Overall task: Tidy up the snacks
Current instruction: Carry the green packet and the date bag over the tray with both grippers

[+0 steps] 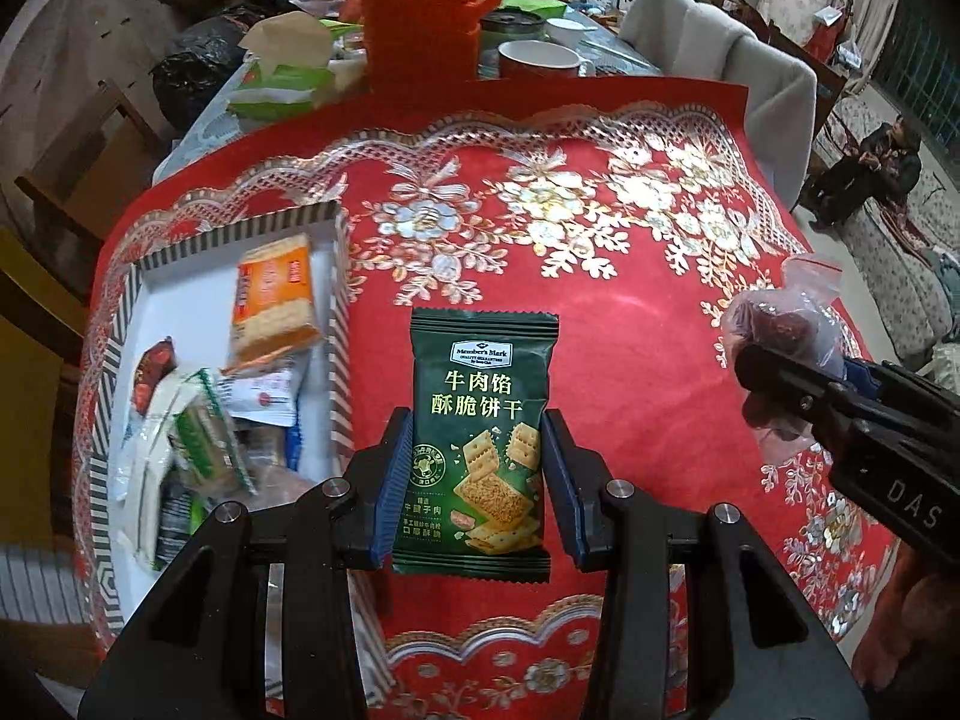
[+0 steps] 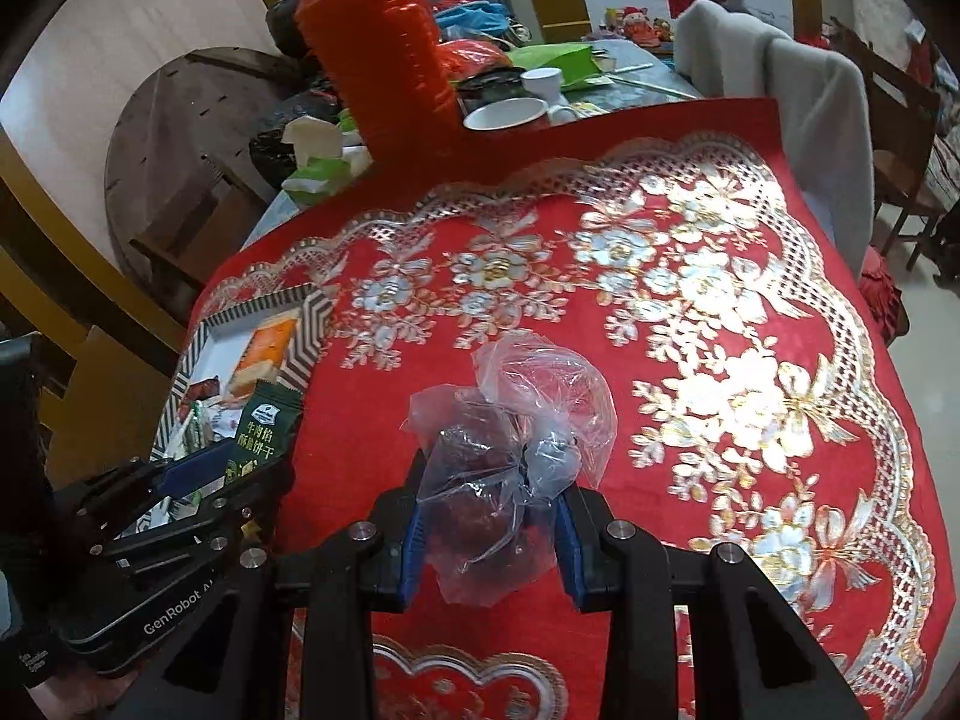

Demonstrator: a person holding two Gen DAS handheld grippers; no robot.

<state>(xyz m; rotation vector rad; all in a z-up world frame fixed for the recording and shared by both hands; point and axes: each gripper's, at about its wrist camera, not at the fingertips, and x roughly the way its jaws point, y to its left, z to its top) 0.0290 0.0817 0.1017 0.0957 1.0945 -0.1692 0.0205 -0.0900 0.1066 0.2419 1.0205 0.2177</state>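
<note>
My left gripper point(image 1: 477, 468) is shut on a dark green cracker packet point(image 1: 480, 414) and holds it upright above the red cloth, just right of the striped box point(image 1: 339, 360). The box holds several snack packs, among them an orange one point(image 1: 273, 306). My right gripper point(image 2: 489, 516) is shut on a clear plastic bag of dark red fruit point(image 2: 498, 468) above the cloth. That bag also shows in the left wrist view point(image 1: 780, 336) at the right, and the green packet shows in the right wrist view point(image 2: 261, 438) at the left beside the box point(image 2: 306, 336).
A red and gold floral cloth point(image 1: 600, 228) covers the table. Behind it stand a tall orange container point(image 2: 384, 54), white mugs point(image 2: 510, 114), a green tissue pack point(image 1: 282, 90) and clutter. Chairs draped in grey point(image 2: 798, 114) stand at the right. A person point(image 1: 882, 162) sits far right.
</note>
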